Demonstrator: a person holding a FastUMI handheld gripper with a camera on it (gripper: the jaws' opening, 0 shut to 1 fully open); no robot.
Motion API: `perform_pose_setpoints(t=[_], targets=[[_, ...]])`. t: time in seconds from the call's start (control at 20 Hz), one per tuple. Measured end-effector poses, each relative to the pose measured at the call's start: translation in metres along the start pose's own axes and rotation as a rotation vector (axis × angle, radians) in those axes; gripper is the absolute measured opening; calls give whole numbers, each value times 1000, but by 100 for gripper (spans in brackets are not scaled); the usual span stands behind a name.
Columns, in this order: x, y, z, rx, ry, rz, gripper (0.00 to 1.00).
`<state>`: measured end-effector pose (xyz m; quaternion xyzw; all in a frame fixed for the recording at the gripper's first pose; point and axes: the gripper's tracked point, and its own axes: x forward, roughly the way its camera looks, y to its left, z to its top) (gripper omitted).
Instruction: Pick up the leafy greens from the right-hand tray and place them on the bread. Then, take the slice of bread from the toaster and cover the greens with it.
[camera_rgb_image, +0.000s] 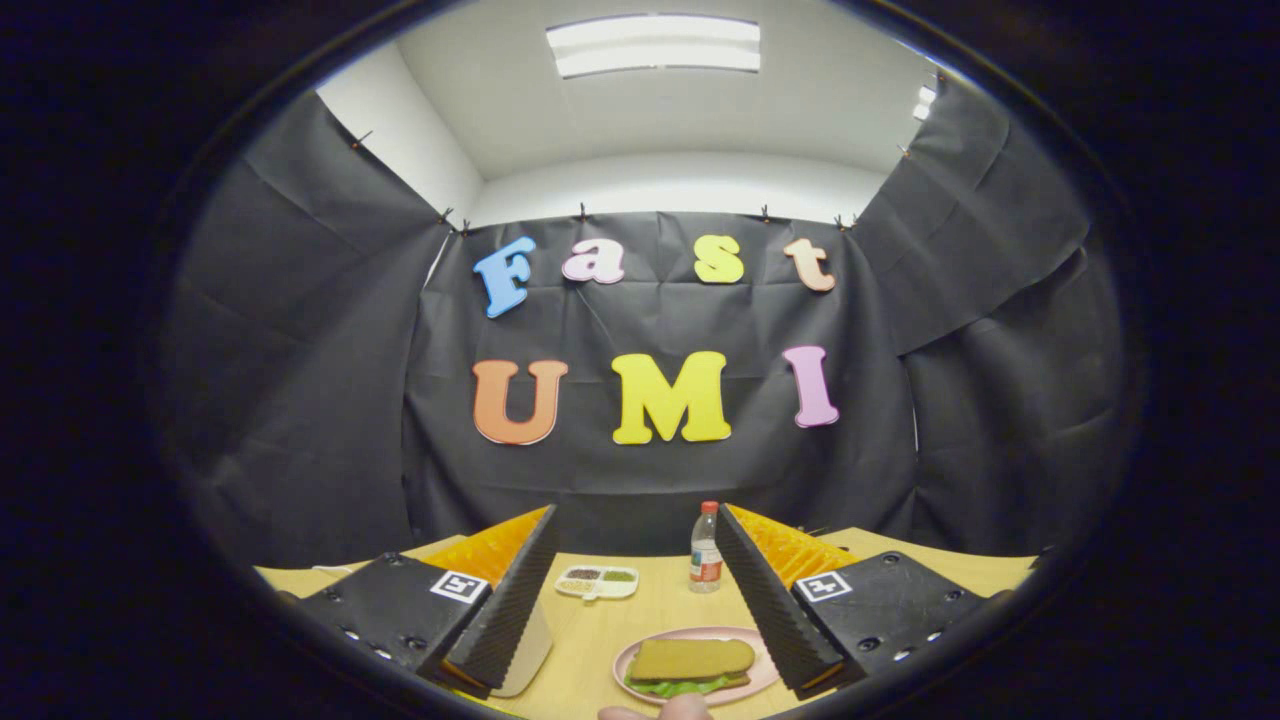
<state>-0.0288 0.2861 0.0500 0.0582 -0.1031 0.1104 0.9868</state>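
Observation:
A pink plate (640, 655) lies on the wooden table just ahead of the fingers, nearer the right finger. On it sits a slice of brown bread (692, 659) with leafy greens (680, 687) showing under its near edge. My gripper (635, 600) is held above the table with its two fingers wide apart and nothing between them. The left finger (505, 620) covers most of a white toaster (530, 655).
A small white divided dish (597, 581) with seeds or grains lies farther back on the table. A water bottle with a red cap (706, 549) stands beside it, near the back edge. A fingertip (655, 712) shows close to me.

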Motion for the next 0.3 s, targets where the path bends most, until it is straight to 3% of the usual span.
perform_pose_setpoints(t=[0.3], targets=[[4,-3,-2,5,8,-9,95]])
